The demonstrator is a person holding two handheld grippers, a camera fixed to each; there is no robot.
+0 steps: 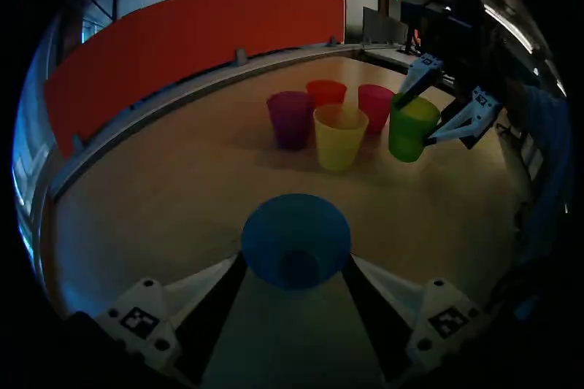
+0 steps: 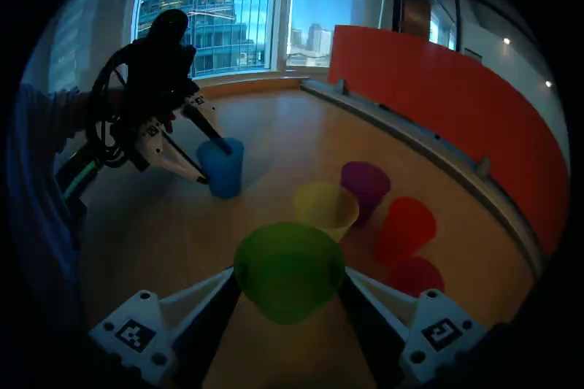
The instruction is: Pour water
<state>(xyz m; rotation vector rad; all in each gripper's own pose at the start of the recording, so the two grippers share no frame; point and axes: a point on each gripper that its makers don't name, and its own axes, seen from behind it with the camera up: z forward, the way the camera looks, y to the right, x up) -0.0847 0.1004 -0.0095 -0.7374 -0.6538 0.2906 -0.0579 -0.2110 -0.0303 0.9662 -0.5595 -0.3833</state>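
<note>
Left gripper view: the left gripper [image 1: 296,266] pinches a blue cup [image 1: 296,232] between both fingers, mouth toward the camera, over the near edge of the wooden table [image 1: 182,192]. Toward the far edge, a purple cup [image 1: 290,119], orange cup [image 1: 326,91], pink cup [image 1: 376,106] and yellow cup [image 1: 340,136] stand clustered. Just beside the yellow one, the right gripper [image 1: 415,123] clamps a green cup [image 1: 409,133].

Right gripper view: the right gripper [image 2: 290,283] grips the green cup [image 2: 290,265] on both sides, close before the yellow cup [image 2: 326,206], purple cup [image 2: 365,183], orange cup [image 2: 405,227] and pink cup [image 2: 415,274]. Well apart, toward the table [image 2: 168,243] edge by the windows [image 2: 241,9], the left gripper [image 2: 216,163] squeezes the blue cup [image 2: 223,171]. Whether either cup holds water cannot be told.
</note>
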